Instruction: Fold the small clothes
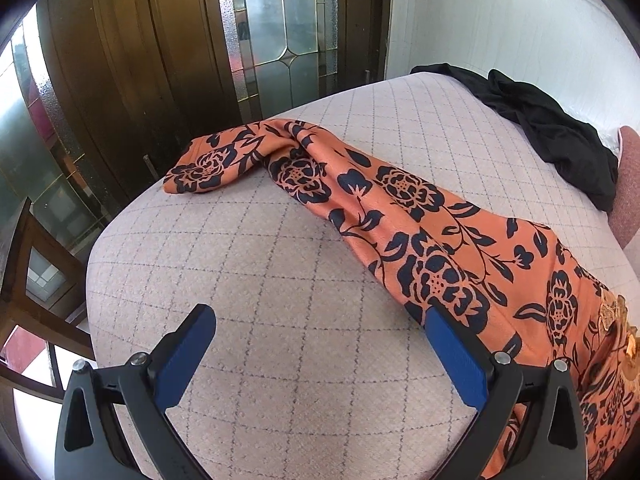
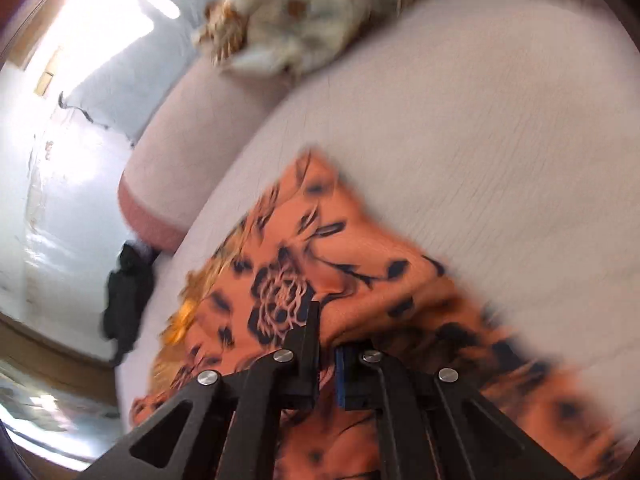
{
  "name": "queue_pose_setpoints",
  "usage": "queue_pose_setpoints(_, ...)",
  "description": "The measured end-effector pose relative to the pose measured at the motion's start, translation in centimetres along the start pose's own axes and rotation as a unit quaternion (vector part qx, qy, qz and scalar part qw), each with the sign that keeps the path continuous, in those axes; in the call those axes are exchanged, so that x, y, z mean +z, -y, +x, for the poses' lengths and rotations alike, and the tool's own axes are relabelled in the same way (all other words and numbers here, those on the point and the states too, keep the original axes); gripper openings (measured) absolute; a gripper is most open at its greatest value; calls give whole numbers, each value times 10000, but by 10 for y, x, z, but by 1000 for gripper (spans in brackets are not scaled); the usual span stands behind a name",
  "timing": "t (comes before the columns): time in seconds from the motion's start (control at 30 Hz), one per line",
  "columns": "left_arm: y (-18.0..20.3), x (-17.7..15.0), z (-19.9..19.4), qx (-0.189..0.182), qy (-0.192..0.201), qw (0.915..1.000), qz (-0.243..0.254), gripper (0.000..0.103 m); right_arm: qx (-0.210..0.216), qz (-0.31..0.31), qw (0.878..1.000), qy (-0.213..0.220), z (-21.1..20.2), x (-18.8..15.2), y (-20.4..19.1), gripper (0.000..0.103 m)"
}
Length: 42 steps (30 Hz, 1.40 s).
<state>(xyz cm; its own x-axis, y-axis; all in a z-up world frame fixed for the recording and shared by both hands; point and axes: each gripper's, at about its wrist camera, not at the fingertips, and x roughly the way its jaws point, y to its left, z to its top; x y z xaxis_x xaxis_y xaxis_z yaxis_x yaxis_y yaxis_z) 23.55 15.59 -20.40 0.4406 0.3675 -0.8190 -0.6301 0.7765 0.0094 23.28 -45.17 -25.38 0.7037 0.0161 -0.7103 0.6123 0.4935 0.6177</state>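
Note:
An orange garment with dark blue flowers (image 1: 404,208) lies stretched across the pale checked cushion (image 1: 288,264), from the far left to the near right. My left gripper (image 1: 320,324) is open and empty just above the cushion, its right finger (image 1: 456,352) at the garment's near edge. In the blurred right wrist view the same garment (image 2: 320,272) is bunched up, and my right gripper (image 2: 326,344) is shut on a fold of it.
A black garment (image 1: 556,128) lies at the far right of the cushion, also in the right wrist view (image 2: 124,300). A light furry pile (image 2: 304,12) sits at the far end. A pink bolster (image 2: 180,152), wooden glass doors (image 1: 256,32) and a white wall surround the seat.

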Motion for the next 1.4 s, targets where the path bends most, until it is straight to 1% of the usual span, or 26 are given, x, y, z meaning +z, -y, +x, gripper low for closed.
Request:
queue_pose_setpoints(0.1, -7, 3, 2, -60, -52, 9999, -150, 103, 330, 498, 9939, -924, 14, 12, 19, 9)
queue_pose_setpoints(0.13, -10, 4, 3, -76, -79, 9997, -207, 103, 316, 557, 9921, -1080, 15, 9, 20, 14)
queue_pose_setpoints(0.17, -13, 5, 3, -93, -110, 9995, -271, 103, 305, 404, 9920, -1154, 8, 6, 15, 29)
queue_pose_setpoints(0.2, -15, 4, 4, -114, -127, 9993, -319, 103, 298, 156, 9918, -1231, 3, -1, 5, 38)
queue_pose_setpoints(0.23, -17, 4, 4, -139, -132, 9992, -359, 103, 328, -59, 9912, -1281, -4, -10, -6, 60)
queue_pose_setpoints(0.27, -18, 4, 3, -142, -124, 9992, -363, 103, 475, -185, 9908, -1250, -14, -21, -17, 71)
queue_pose_setpoints(0.33, -20, 5, 3, -103, -98, 9993, -332, 103, 824, -768, 9844, -1355, -23, -46, -58, 71)
queue_pose_setpoints(0.47, -27, 6, 4, -81, -86, 9992, -371, 103, 1307, -1956, 9573, -1682, -13, -98, -147, 71)
queue_pose_setpoints(0.6, -32, 8, 7, -64, -117, 9990, -425, 103, 1068, -2807, 9388, -1684, 15, -145, -216, 69)
queue_pose_setpoints(0.7, -30, 11, 9, -52, -113, 9993, -342, 103, 336, -3367, 9268, -1628, 49, -172, -247, 68)
queue_pose_setpoints(0.77, -31, 13, 10, -62, -117, 9994, -334, 103, -311, -3634, 9163, -1657, 73, -188, -250, 50)
queue_pose_setpoints(0.8, -32, 13, 10, -72, -125, 9993, -348, 103, -453, -3825, 9100, -1535, 78, -193, -254, 48)
queue_pose_setpoints(0.87, -36, 15, 11, -103, -139, 9990, -424, 103, -523, -4145, 8985, -1346, 72, -199, -263, 17)
queue_pose_setpoints(0.9, -38, 16, 11, -99, -138, 9988, -461, 103, -411, -4125, 8994, -1386, 67, -198, -264, 12)
queue_pose_setpoints(0.93, -40, 17, 12, -91, -139, 9986, -500, 103, -192, -3985, 9056, -1443, 61, -194, -262, 10)
queue_pose_setpoints(1.03, -48, 18, 13, -57, -134, 9979, -623, 103, 770, -3454, 9193, -1719, 44, -182, -255, 10)
queue_pose_setpoints(1.1, -54, 20, 16, 8, -151, 9975, -690, 103, 1253, -3316, 9093, -2180, 43, -186, -252, 13)
queue_pose_setpoints(1.13, -57, 20, 17, 34, -173, 9972, -722, 103, 1042, -3474, 9035, -2284, 47, -194, -250, 15)
queue_pose_setpoints(1.17, -60, 21, 20, 59, -207, 9968, -765, 103, 787, -3622, 8986, -2348, 55, -201, -248, 23)
queue_pose_setpoints(1.2, -64, 22, 22, 80, -246, 9963, -823, 103, 636, -3709, 8920, -2504, 66, -209, -244, 24)
queue_pose_setpoints(1.23, -70, 23, 24, 94, -278, 9955, -897, 103, 763, -3739, 8921, -2418, 67, -210, -242, 23)
queue_pose_setpoints(1.27, -75, 25, 25, 108, -295, 9947, -980, 103, 914, -3698, 8933, -2384, 62, -208, -241, 29)
queue_pose_setpoints(1.3, -82, 27, 27, 144, -287, 9936, -1078, 103, 1016, -3583, 8941, -2490, 58, -204, -237, 35)
queue_pose_setpoints(1.33, -89, 29, 27, 209, -263, 9926, -1164, 103, 1148, -3424, 8952, -2611, 53, -201, -234, 59)
queue_pose_setpoints(1.37, -96, 31, 27, 280, -234, 9914, -1255, 103, 1298, -3311, 8981, -2588, 48, -196, -230, 75)
queue_pose_setpoints(1.4, -107, 33, 27, 360, -193, 9892, -1410, 103, 1449, -3246, 9032, -2407, 36, -193, -229, 75)
